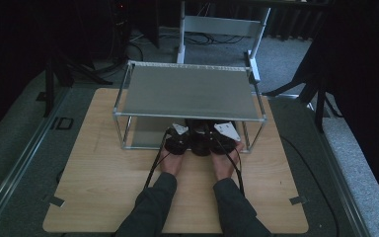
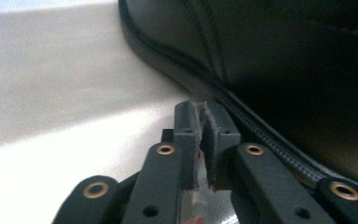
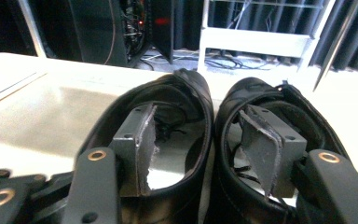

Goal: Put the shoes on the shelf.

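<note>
while shoes (image 3: 205, 140) crowd the shelf (image 1: 190, 116), claws (image 3: 205, 140) part.

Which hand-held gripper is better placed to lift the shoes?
Right, probably: the right hand-held gripper has one jaw inside each black leather shoe, straddling their adjoining walls. The left hand-held gripper sits nearly closed beside one.
</note>
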The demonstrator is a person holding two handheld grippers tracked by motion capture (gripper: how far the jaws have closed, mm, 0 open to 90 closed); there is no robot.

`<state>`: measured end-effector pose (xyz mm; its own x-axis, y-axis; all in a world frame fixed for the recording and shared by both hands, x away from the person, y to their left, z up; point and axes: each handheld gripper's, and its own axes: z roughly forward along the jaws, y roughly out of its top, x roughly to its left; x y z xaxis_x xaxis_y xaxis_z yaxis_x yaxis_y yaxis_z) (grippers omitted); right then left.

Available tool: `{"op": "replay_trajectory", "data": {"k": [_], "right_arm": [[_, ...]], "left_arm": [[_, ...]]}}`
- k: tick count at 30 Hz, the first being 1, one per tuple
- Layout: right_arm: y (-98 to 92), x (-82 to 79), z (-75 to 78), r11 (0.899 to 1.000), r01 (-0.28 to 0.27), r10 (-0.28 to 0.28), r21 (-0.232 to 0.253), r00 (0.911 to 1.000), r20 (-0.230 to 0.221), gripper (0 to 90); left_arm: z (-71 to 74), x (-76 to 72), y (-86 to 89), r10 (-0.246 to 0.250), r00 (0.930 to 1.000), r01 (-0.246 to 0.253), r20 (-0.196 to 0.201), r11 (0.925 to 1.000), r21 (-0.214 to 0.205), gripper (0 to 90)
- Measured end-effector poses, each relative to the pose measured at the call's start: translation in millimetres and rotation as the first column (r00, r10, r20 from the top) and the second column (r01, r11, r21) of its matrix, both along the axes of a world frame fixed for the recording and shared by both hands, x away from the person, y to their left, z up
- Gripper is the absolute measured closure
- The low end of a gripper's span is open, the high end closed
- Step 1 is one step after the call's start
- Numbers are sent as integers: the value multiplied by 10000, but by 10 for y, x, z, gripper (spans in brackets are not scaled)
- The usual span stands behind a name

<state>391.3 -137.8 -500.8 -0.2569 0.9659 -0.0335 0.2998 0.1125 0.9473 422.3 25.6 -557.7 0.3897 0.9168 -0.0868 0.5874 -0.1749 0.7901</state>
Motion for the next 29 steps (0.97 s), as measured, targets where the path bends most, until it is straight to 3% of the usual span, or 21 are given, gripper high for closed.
{"op": "replay_trajectory", "data": {"k": [3,7,18,25,29], "right_arm": [[-42,-84,55,9997,-217,216,105,9997,81,435],[-145,-171,105,9985,-506,503,-209,9986,-150,462],[-658,-461,99,9999,-61,49,-142,9965,-837,462],[-886,-572,-1,9987,-159,77,-476,9859,-1673,442],[-1035,-592,-89,9983,-192,67,-543,9751,-2218,441]], "left_arm": [[-3,-1,27,-84,9999,84,-92,10000,22,775],[11,-21,80,-164,9997,163,-190,9999,-7,724],[83,-135,244,-240,9994,236,-258,9996,-174,680],[97,-280,328,-513,9982,508,-326,9986,-166,664],[100,-340,388,-804,9961,787,-366,9959,-454,651]]}}
